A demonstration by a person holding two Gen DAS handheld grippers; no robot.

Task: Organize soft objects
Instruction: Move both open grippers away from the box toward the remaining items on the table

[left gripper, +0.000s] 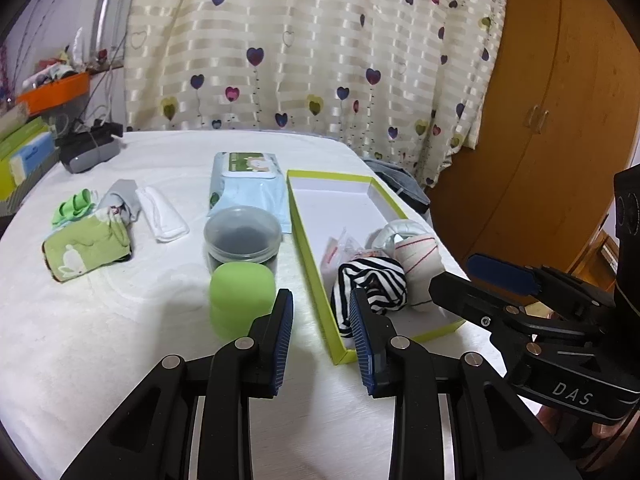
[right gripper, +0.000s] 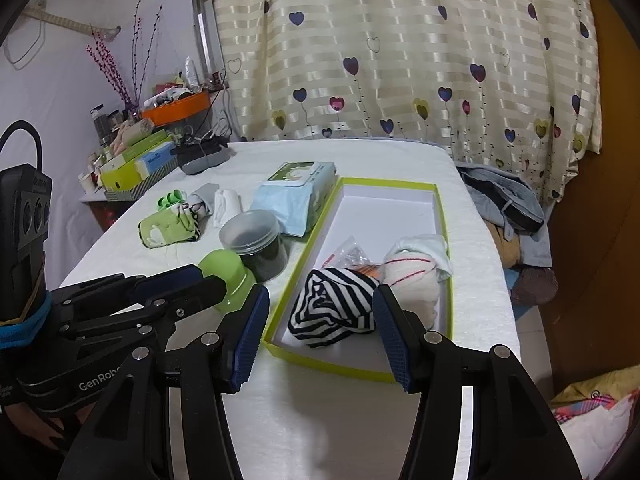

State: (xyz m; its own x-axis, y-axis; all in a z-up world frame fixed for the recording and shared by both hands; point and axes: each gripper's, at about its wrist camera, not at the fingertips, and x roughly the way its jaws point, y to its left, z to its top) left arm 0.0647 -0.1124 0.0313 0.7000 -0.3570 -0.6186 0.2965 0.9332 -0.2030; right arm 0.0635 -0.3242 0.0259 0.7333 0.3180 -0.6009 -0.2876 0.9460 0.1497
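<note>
Lime-green cardboard walls frame the shallow box, the landmark on the white-covered counter. Inside its near end lie a black-and-white striped sock bundle and, just beside it, a cream bundle with thin red stripes; a crinkled clear packet sits behind them, and the far half of the box is bare.

Left of the box, well apart from it, wait the remaining soft things: a green patterned rolled cloth, a small bright-green piece, a grey sock and a folded white cloth. Nearer the box stand a lidded clear jar, a green cap-shaped container and a pack of wet wipes.

The step in hand seems to be fetching the next soft item. It would go best by reaching past the jar and green container without knocking them, taking a roll across its middle so it stays rolled, and setting it in the bare far half of the box.

The left gripper hovers above the counter at the box's near-left corner, tilted downward, its jaws partly spread and pinching nothing. The right gripper hangs over the box's near end, also angled down, its jaws spread wide on either side of the striped bundle without pressing it.
</note>
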